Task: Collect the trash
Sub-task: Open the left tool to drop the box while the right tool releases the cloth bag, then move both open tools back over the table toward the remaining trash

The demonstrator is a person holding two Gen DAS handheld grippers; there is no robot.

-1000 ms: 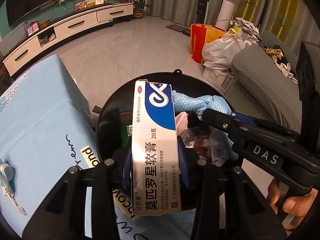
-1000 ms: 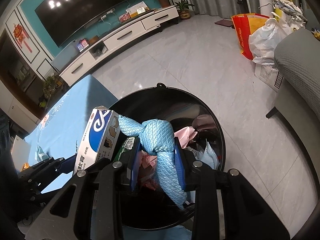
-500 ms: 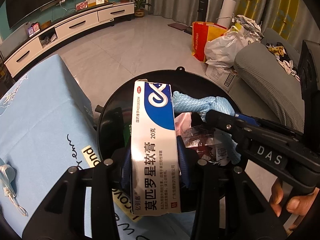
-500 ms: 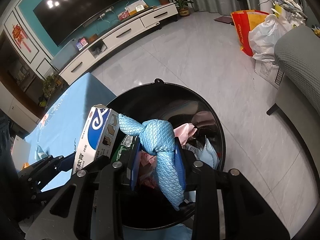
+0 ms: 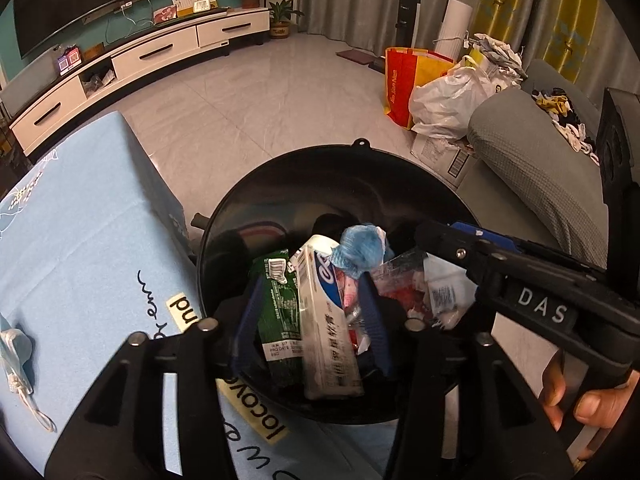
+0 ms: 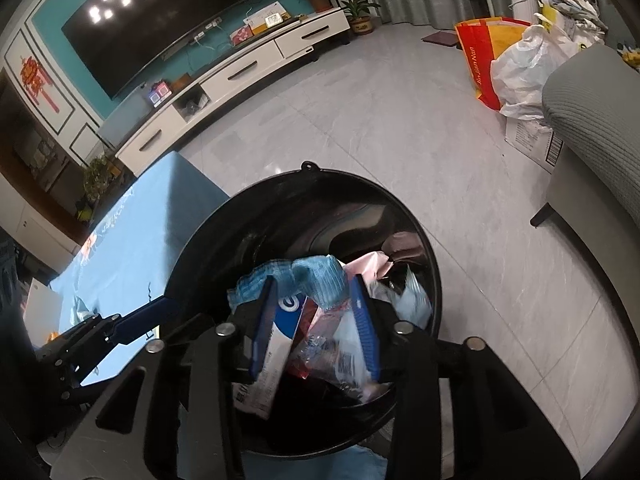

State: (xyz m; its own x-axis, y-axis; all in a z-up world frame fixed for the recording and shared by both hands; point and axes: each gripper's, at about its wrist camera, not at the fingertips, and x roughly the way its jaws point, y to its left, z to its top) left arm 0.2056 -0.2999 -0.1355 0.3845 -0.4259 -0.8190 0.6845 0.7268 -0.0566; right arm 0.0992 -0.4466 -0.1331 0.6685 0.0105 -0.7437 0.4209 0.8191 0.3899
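A black round trash bin [image 5: 448, 204] stands beside the blue-covered table and holds mixed trash. The white and blue ointment box [image 5: 326, 320] lies loose in the bin, next to a green packet [image 5: 278, 304]. The crumpled blue cloth [image 5: 362, 246] lies on top of the trash. My left gripper [image 5: 310, 320] is open above the bin, touching nothing. My right gripper [image 6: 316, 320] is open above the same bin [image 6: 434, 280], with the box [image 6: 278, 336] and the cloth [image 6: 316, 280] below its fingers.
The blue tablecloth [image 5: 72, 248] has a face mask [image 5: 16, 350] at its left edge. A grey sofa [image 5: 532, 168], white and red bags [image 5: 440, 92] and a TV cabinet [image 5: 140, 64] stand around the tiled floor.
Both grippers opened. The ointment box dropped from the left gripper and the blue cloth dropped from the right gripper into the bin.
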